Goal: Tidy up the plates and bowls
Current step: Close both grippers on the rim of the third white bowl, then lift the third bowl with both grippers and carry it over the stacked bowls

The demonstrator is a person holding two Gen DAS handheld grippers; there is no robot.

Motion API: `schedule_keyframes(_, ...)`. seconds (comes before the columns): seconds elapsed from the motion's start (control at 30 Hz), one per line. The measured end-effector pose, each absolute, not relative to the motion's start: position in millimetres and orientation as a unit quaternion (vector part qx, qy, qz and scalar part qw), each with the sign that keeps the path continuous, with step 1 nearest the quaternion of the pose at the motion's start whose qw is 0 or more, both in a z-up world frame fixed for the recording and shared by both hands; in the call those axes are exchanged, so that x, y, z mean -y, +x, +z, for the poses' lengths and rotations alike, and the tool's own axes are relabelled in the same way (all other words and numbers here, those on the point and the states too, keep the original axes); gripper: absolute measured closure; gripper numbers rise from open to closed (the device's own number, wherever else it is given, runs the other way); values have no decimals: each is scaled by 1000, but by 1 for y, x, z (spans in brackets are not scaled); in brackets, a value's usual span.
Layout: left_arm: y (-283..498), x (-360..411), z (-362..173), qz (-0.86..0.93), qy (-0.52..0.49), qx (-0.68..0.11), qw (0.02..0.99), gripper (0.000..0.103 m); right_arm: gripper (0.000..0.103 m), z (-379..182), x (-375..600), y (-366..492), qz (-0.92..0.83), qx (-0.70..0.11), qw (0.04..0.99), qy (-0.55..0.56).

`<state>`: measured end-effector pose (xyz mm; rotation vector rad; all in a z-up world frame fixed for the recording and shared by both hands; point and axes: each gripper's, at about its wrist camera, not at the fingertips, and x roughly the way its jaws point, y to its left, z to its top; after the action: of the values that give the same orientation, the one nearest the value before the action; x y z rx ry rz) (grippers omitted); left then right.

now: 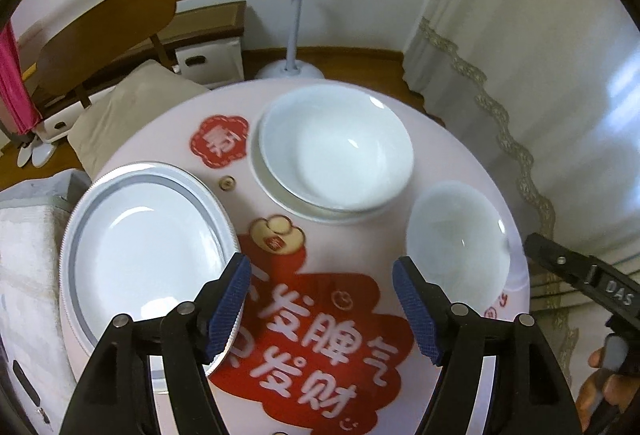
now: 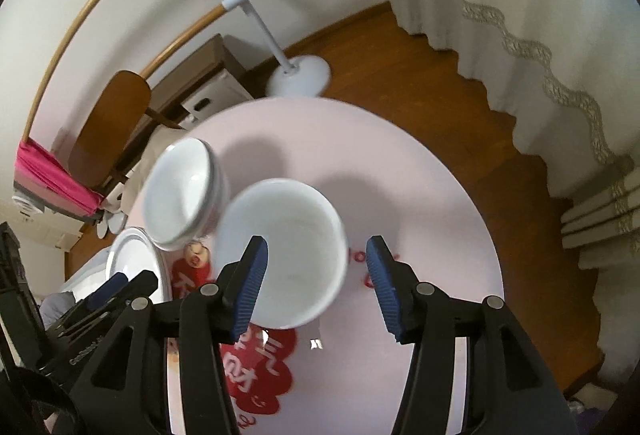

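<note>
Round pink table (image 1: 360,267) with a red cloud-shaped print bearing white characters. On it: one wide white bowl (image 1: 336,147), empty, nested in a second white dish (image 1: 280,195) of which only the rim shows; one smaller white bowl (image 1: 456,239), empty, just beside the pair near the table's right edge; one grey-rimmed white plate (image 1: 144,235), empty, at the left edge. Left tongs (image 1: 320,311) spread apart over the print, nothing between the blue pads, left pad overlapping the plate's rim in view. Right tongs (image 2: 316,283) likewise parted and empty-handed, the small bowl seen past the left pad. Around: wooden chair (image 1: 104,31), white floor-stand base (image 2: 300,75), lace-trimmed curtain (image 1: 520,55), wooden floor (image 2: 460,107).
</note>
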<state>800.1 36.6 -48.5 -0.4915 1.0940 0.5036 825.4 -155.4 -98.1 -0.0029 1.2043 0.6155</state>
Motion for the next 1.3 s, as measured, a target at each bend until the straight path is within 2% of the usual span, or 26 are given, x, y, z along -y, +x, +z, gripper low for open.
schedule_keyframes(0.27, 821, -26, -66, 224, -224, -531, 786, 34, 51, -144, 151, 836, 291, -596, 749, 11)
schedule_keyframes(0.43, 830, -22, -79, 219, -228, -539, 781, 34, 76, -160, 152, 843, 303, -607, 734, 29)
schedule_keyframes(0.47, 831, -21, -83, 218, -230, -540, 780, 34, 86, -162, 152, 843, 306, -609, 731, 31)
schedule_keyframes(0.77, 856, -10, -107, 201, -219, -550, 781, 36, 90, -169, 157, 842, 323, -608, 724, 42)
schedule_keyframes(0.83, 861, -7, -113, 198, -211, -552, 782, 39, 91, -172, 158, 842, 322, -609, 723, 44)
schedule_keyframes(0.93, 868, -2, -121, 190, -203, -556, 783, 50, 93, -175, 160, 839, 322, -609, 723, 50)
schedule_keyframes(1.0, 871, 2, -126, 183, -199, -559, 784, 66, 94, -177, 162, 838, 325, -610, 720, 54)
schedule_keyframes(1.13, 876, 13, -130, 160, -189, -558, 792, 90, 95, -178, 162, 835, 330, -607, 720, 55)
schedule_keyframes(1.3, 871, 17, -130, 146, -186, -549, 802, 92, 95, -174, 166, 831, 322, -606, 726, 51)
